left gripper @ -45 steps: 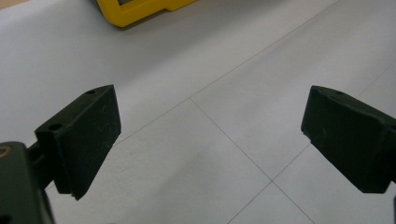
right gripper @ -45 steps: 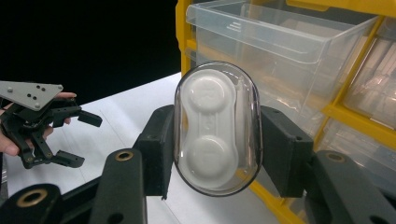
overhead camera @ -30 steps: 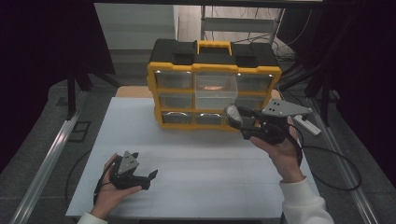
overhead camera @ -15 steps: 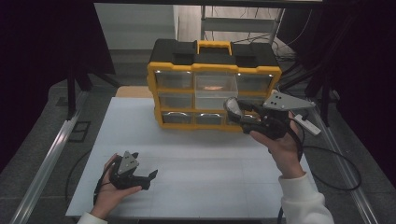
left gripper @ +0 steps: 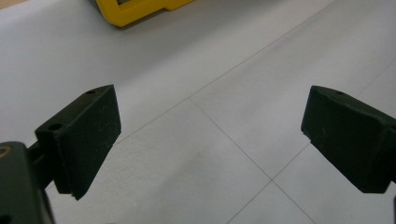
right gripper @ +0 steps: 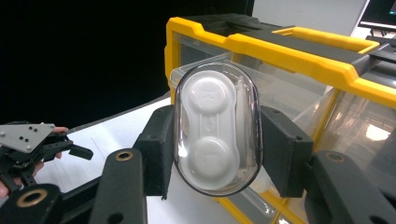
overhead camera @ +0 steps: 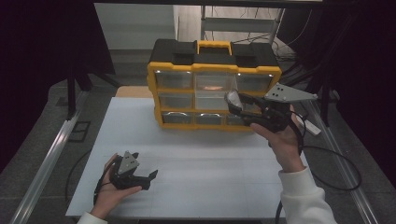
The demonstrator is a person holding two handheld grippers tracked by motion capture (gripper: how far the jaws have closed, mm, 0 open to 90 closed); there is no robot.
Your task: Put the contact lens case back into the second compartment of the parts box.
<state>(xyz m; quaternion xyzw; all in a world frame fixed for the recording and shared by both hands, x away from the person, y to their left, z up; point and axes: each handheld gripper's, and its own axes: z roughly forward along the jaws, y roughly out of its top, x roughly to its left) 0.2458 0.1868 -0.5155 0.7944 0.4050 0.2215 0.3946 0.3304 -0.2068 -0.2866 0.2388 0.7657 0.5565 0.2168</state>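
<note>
The right gripper's [right gripper: 212, 140] two black jaws are clamped on a clear oval case with a white contact-lens holder inside [right gripper: 216, 128] — one pad presses each long side, and the case stands upright between them, its domed face turned toward the gripper's own camera. Just behind the case rises the yellow-and-black drawer organizer [right gripper: 299, 51], its transparent drawers close by at the right of the right gripper view. From above, the right gripper [overhead camera: 239, 103] is held off the table, pointing left and slightly away from the person, with the case [overhead camera: 233, 99] in front of the organizer's [overhead camera: 215, 70] middle and lower drawers; the right hand [overhead camera: 282, 140] grips the body from below, palm up, the white sleeve [overhead camera: 306, 196] angling in from the bottom right and the grey plate on top. The left gripper's [left gripper: 210, 135] jaws stand wide apart with nothing between them — bare white table [left gripper: 196, 56] lies beyond. In the high view the left gripper [overhead camera: 140, 173] rests low on the table near its front left corner, cradled in the left hand [overhead camera: 109, 191], jaws aimed right, well apart from the organizer.
</note>
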